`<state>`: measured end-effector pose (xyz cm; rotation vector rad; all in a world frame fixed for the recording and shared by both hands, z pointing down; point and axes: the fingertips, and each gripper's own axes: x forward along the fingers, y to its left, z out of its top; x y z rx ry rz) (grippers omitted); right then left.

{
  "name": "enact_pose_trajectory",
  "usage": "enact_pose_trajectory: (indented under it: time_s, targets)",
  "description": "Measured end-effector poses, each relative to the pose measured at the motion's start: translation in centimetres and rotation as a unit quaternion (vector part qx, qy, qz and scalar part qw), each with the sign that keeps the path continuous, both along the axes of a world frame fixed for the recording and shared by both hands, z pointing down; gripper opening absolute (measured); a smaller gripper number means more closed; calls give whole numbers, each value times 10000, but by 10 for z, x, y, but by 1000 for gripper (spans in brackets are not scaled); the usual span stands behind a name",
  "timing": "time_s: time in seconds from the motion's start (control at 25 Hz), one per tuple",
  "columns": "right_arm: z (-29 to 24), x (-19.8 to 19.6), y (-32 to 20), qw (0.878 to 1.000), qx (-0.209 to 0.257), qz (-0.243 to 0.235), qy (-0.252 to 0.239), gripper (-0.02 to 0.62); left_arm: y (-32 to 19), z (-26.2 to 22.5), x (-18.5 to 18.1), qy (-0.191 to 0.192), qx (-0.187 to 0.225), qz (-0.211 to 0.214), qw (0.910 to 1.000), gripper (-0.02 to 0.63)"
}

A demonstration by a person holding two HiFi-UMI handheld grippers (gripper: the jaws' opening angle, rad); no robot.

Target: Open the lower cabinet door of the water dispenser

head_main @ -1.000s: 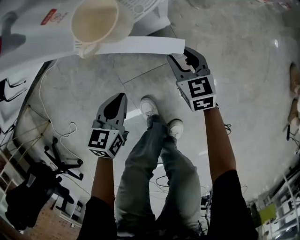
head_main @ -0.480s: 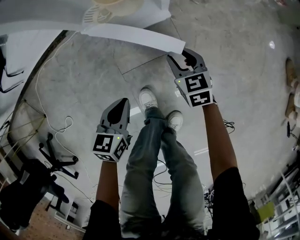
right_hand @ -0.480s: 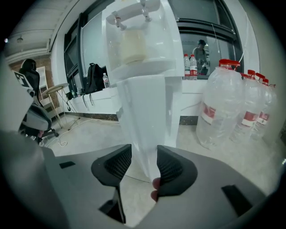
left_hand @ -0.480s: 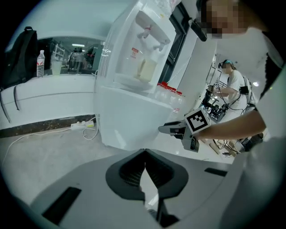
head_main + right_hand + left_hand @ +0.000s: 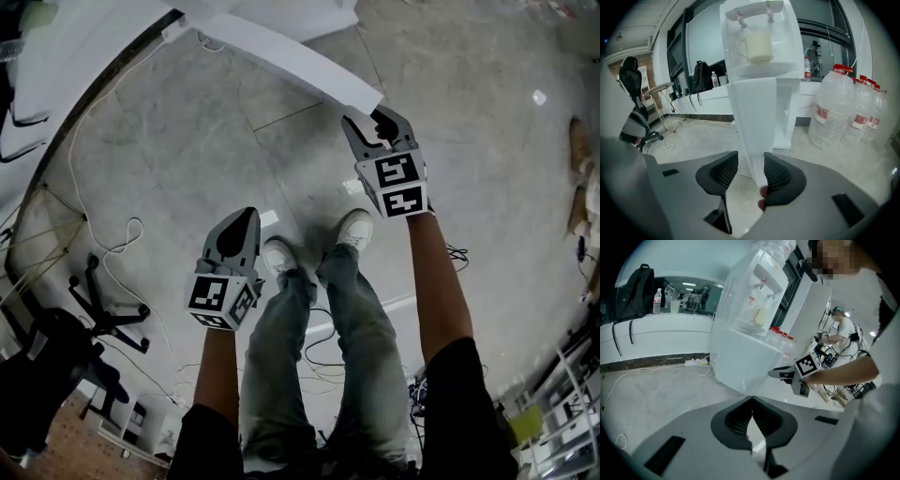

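Right tongs [image 5: 375, 122]: closed onto the free vertical edge of the lower cabinet door [image 5: 754, 117], near its bottom corner. The right pad lies flat on the panel. The left pad looks just at the other face, so I judge the grip light.

Left tongs [image 5: 244, 217]: tips together, nothing between them. They are low and to the left of the right tongs, well apart from the door, over bare floor [image 5: 187, 141].

Position: the water dispenser [image 5: 754, 72] stands straight ahead of the right tongs. Its door is already swung out towards them and runs edge-on between the pads.

Handling (judgement):
- The panel is thin, white, smooth and stiff, and probably light.
- It should swing freely on its hinge, so little force is needed.
- The glossy face may slide out of the pads.
- The best hold is where the tongs are now, on the free edge far from the hinge.
- The pull should follow the arc. Twisting would strain the hinge or drag the whole dispenser.

Count:
- Dispenser: 1
- Lower door: 1
- Cup [image 5: 757, 46] on the tray above the right tongs: 1
- Water bottles [image 5: 832, 112] ahead and right of the right tongs: at least 3. The rear ones overlap, so I cannot count them for certain.
- Tongs: 2
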<state>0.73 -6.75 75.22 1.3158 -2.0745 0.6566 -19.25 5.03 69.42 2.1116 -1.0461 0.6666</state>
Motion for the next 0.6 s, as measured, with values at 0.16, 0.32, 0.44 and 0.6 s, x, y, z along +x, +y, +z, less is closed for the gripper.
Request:
enact_pose_trajectory:
  time_s: [0.16,0.32,0.44,0.6]
  targets:
    - [-1,-24,21,9995,-204,-224,-104,183,9,-10,-9,59,45,65,10000,11]
    - [0,-40,33,9990,-338,-276,-99,184,21,-13,-25,72,16,84,9999,11]
    - [0,-52,41,9985,-392,-375,-69,184,32,-11,-37,72,-33,84,9999,11]
    - [1,-69,51,9976,-478,-506,-8,183,43,-11,-52,102,-64,12,9999,11]
